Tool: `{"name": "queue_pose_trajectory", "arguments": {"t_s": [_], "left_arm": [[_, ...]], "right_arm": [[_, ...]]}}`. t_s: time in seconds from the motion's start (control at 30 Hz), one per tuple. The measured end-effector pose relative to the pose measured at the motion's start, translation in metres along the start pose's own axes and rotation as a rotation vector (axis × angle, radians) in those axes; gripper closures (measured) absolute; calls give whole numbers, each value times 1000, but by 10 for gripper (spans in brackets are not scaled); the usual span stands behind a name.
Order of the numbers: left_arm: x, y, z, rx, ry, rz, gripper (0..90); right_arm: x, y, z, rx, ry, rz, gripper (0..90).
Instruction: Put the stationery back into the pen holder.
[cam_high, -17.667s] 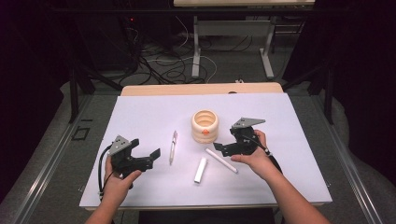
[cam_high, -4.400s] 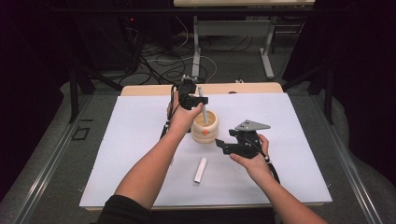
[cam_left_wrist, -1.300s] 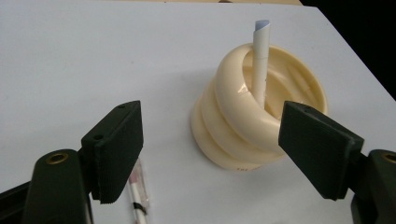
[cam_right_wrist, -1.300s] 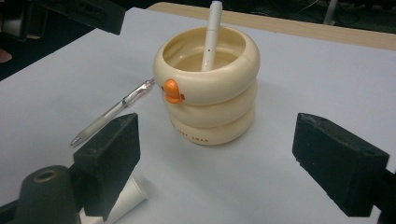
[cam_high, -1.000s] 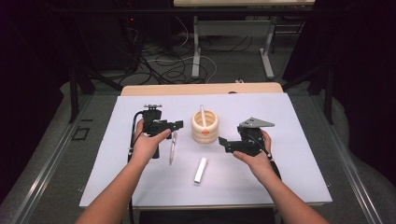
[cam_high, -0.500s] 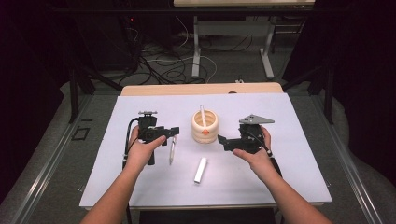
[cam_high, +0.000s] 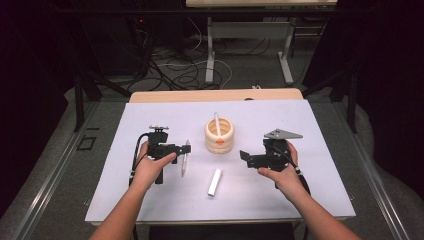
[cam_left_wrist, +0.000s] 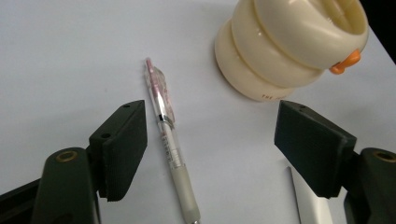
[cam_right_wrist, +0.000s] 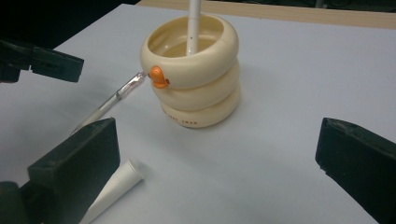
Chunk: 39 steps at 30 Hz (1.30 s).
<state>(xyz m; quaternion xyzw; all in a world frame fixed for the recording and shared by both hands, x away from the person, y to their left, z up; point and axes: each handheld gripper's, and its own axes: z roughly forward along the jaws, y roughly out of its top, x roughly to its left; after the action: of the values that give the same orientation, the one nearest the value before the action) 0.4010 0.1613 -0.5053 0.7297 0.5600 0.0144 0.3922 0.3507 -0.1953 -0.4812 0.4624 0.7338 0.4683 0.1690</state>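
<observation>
A clear pen with a pink end (cam_high: 184, 159) (cam_left_wrist: 168, 140) lies on the white mat (cam_high: 125, 200). My left gripper (cam_high: 186, 149) (cam_left_wrist: 212, 121) hangs just over it, open, with the pen between the jaws nearer the left one and the pads off it. A cream ringed holder with an orange knob (cam_high: 219, 136) (cam_left_wrist: 294, 46) (cam_right_wrist: 196, 79) stands mid-table with a white pen (cam_high: 216, 122) (cam_right_wrist: 194, 23) upright in it. My right gripper (cam_high: 243, 156) (cam_right_wrist: 219, 140) faces the holder from its right; its jaws have just been opening and stand wide, with nothing between them.
A white tube (cam_high: 214, 182) (cam_right_wrist: 114, 186) lies on the mat in front of the holder, between the two hands. The clear pen (cam_right_wrist: 109, 102) and the left gripper (cam_right_wrist: 42, 60) show left of the holder in the right gripper view. Beyond the mat runs the table's wooden far edge (cam_high: 200, 95).
My left hand has come down and a little nearer to me, settling over the clear pen. The right hand has stayed in place, and its jaws stand wider.
</observation>
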Motion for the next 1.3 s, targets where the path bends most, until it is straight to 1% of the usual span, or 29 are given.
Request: {"name": "queue_pose_trajectory", "arguments": {"t_s": [0.03,0.07,0.2,0.23,0.27,0.33,0.37,0.4,0.5,0.53,0.57,0.6,0.63,0.7,0.73,0.77,0.8,0.83,0.87,0.9,0.97,1.0,1.03,1.07,1.1,1.17,1.2,1.23,1.3], "left_arm": [[0,-1,2,-3,3,-2,269],[1,-2,2,16,-4,-3,277],[2,-5,5,36,-3,-17,318],[2,-5,6,33,-2,-27,332],[3,-6,7,36,-5,-29,347],[5,-7,8,49,-9,-47,376],[6,-8,9,48,-6,-58,391],[7,-8,9,52,-9,-60,405],[9,-10,11,70,-4,-77,448],[10,-11,13,72,-10,-85,461],[10,-12,14,79,-3,-90,477],[10,-12,14,91,-5,-94,490],[11,-13,15,97,-4,-95,500],[11,-14,17,103,-7,-111,512],[12,-14,17,117,-12,-117,519],[12,-14,18,120,-4,-111,521],[12,-15,20,125,-10,-126,530],[13,-16,21,130,-4,-129,543],[13,-16,22,141,-8,-139,550],[14,-16,23,146,1,-133,559],[15,-16,25,150,2,-138,572],[15,-16,25,163,3,-143,580],[14,-17,26,160,3,-152,589],[15,-17,27,158,9,-151,593],[15,-17,28,170,13,-156,602],[15,-17,29,175,17,-151,619],[15,-17,30,182,20,-156,628],[15,-17,31,183,14,-166,637],[16,-17,32,187,26,-160,652]], "right_arm": [[-2,-1,0,0,-3,0,0],[-3,-3,-1,3,-6,2,0],[-8,-7,-3,4,-14,2,0],[-9,-8,-4,6,-15,2,0],[-10,-9,-5,5,-15,1,0],[-12,-11,-6,5,-13,17,0],[-13,-12,-7,4,-17,18,0],[-13,-12,-6,-2,-17,30,0],[-15,-14,-6,-5,-15,28,0],[-15,-14,-6,-5,-15,32,0],[-15,-14,-6,-2,-16,30,0],[-15,-15,-6,-1,-16,27,0],[-16,-15,-5,-3,-20,22,0],[-17,-16,-5,4,-22,20,0],[-17,-17,-5,5,-22,22,0],[-18,-17,-5,6,-23,24,0],[-18,-18,-4,5,-23,27,0],[-19,-18,-5,7,-23,25,0],[-19,-18,-5,7,-22,31,0],[-19,-18,-5,7,-23,33,0],[-19,-18,-5,8,-21,38,0],[-19,-18,-5,8,-20,38,0],[-19,-18,-5,8,-20,38,0],[-20,-19,-5,8,-20,34,0],[-20,-19,-5,10,-20,35,0],[-20,-19,-4,11,-17,40,0],[-20,-20,-4,12,-17,40,0],[-21,-20,-4,11,-17,37,0],[-21,-20,-4,12,-17,39,0]]}}
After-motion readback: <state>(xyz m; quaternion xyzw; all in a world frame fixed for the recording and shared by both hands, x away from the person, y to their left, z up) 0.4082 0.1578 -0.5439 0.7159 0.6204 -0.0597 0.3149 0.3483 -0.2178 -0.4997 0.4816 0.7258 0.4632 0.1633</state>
